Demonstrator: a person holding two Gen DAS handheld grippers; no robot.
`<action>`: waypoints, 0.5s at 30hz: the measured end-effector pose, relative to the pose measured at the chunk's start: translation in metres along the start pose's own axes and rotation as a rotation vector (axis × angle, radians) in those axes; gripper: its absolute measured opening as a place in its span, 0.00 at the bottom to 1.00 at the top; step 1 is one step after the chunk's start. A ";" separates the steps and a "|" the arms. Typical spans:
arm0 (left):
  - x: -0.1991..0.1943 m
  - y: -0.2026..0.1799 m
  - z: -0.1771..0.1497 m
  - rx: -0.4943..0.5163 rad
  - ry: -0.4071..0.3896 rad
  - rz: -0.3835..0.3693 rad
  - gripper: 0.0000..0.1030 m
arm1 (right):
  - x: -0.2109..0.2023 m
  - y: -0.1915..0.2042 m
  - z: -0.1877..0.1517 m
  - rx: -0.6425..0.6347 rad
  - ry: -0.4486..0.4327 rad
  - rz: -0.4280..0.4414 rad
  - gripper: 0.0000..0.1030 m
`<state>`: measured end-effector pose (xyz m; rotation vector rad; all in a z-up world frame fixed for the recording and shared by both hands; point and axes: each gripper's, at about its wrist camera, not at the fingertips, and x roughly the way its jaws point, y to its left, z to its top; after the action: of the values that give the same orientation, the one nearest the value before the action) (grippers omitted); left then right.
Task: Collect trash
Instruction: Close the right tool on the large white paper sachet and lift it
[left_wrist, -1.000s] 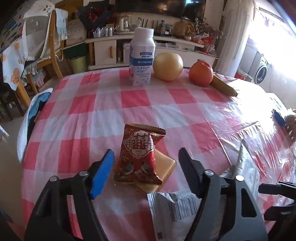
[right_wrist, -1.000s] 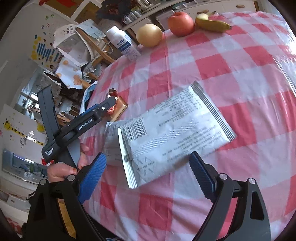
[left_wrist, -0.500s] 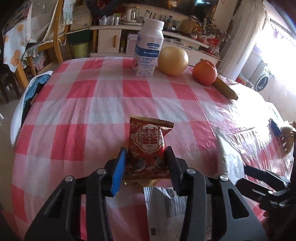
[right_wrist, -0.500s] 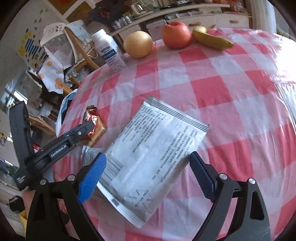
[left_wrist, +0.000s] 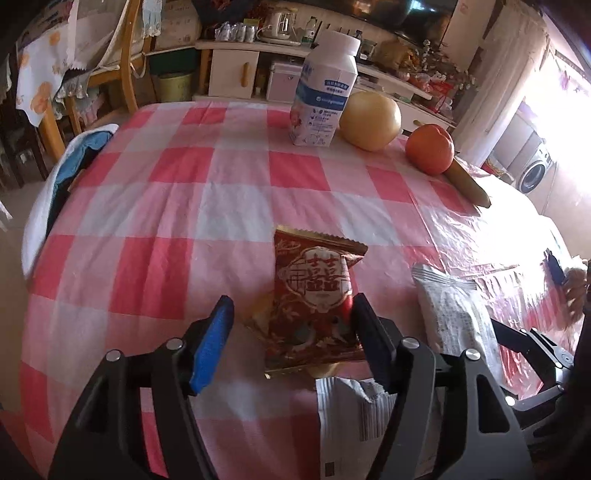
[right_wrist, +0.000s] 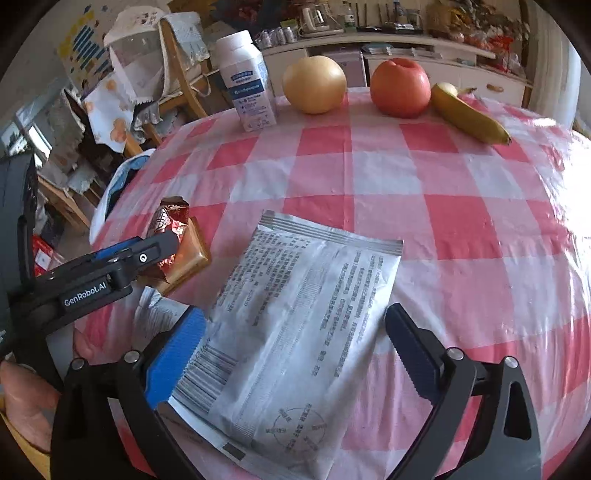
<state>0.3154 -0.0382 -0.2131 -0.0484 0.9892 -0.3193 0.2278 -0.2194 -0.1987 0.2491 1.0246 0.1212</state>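
A round surface (right_wrist: 461, 229) covered by a red-and-white checked cloth is seen from two hand-held grippers. The left gripper (left_wrist: 291, 343) is set low over a red snack packet (left_wrist: 314, 299), its jaws apart on either side of the packet's near end; the right-hand jaw lies against the packet's edge while a gap is left at the blue-padded one. The packet rests partly on a flat golden wrapper (right_wrist: 188, 254), near the surface's left edge in the right wrist view. Just right of these, a large silver pouch (right_wrist: 299, 332) printed with black text is spread flat, and the right gripper (right_wrist: 295, 350) is held over its near part with jaws wide apart, the blue pad touching the pouch's barcode corner. A second, crumpled silver wrapper (left_wrist: 351, 417) is partly tucked beneath that pouch, close to the red packet. At the far side, well apart from the wrappers, a white milk bottle (right_wrist: 245, 85), a yellow pear (right_wrist: 314, 85), a red apple (right_wrist: 400, 86) and a banana (right_wrist: 469, 114) are lined up. A hand (right_wrist: 26, 402) is seen gripping the left tool's handle at lower left.
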 end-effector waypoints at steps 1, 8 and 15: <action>0.001 -0.001 0.000 0.002 0.002 -0.002 0.65 | 0.000 0.000 0.000 -0.001 0.001 0.000 0.94; 0.000 0.000 0.000 -0.015 -0.004 0.004 0.45 | 0.004 0.007 0.003 -0.052 -0.003 -0.003 0.94; -0.008 0.009 -0.001 -0.048 -0.017 0.016 0.45 | -0.001 0.001 0.007 -0.071 -0.028 0.007 0.75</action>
<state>0.3127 -0.0273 -0.2092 -0.0867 0.9798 -0.2797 0.2331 -0.2192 -0.1945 0.1893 0.9902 0.1602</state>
